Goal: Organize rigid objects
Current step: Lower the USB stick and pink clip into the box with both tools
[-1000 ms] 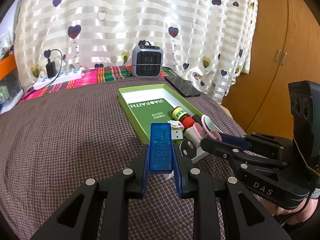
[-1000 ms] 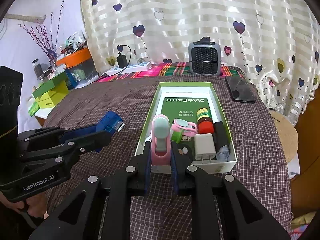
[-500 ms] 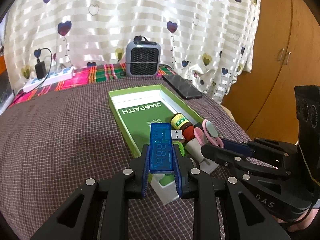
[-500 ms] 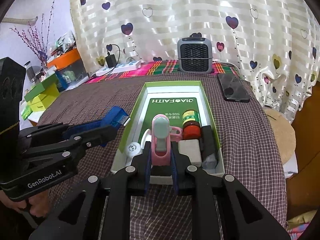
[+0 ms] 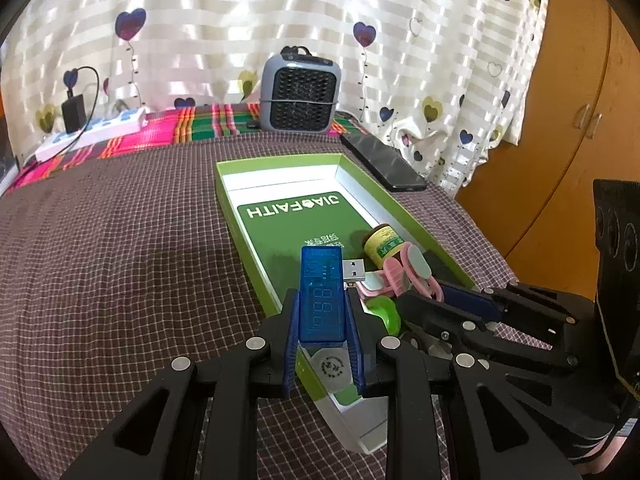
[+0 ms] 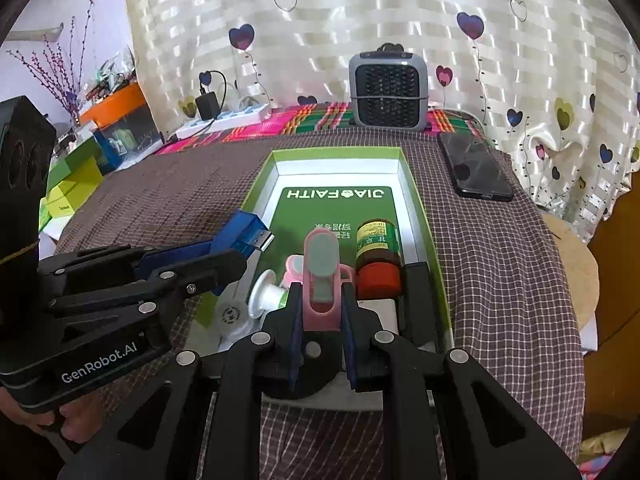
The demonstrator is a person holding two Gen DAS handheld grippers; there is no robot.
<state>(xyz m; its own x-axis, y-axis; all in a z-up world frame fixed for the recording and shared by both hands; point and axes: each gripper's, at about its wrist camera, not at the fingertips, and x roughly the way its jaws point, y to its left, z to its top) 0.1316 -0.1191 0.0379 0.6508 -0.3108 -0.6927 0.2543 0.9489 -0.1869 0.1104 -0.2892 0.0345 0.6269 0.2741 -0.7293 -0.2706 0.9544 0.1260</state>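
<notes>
Backdrop: heart-print curtain (image 5: 280, 12), a small grey fan heater (image 5: 300, 98) and a black phone (image 6: 474, 168) are seen at the far end of a checked-cloth counter (image 5: 120, 260).
Box: an open green box (image 5: 362, 176) is laid lengthwise on the cloth; a brown bottle with a red cap (image 6: 378, 254), a white charger (image 6: 380, 312) and other small items are packed at its near end.
Left tongs (image 5: 322, 320): closed on a blue USB meter (image 5: 322, 296), which is held above the box's near left part, plug pointing right.
Right tongs (image 6: 322, 312): clamped on a pink clip (image 6: 322, 276), held over the crowded near end.
Risk, collision: both tongs are crowded over the same end, so one may be knocked by the other.
Risk, placement: little free floor is left near the bottle; a piece released there may be left perched on its neighbours or tipped over the wall.
Risk, box: the light box may be shoved along the cloth if its wall is pressed.
</notes>
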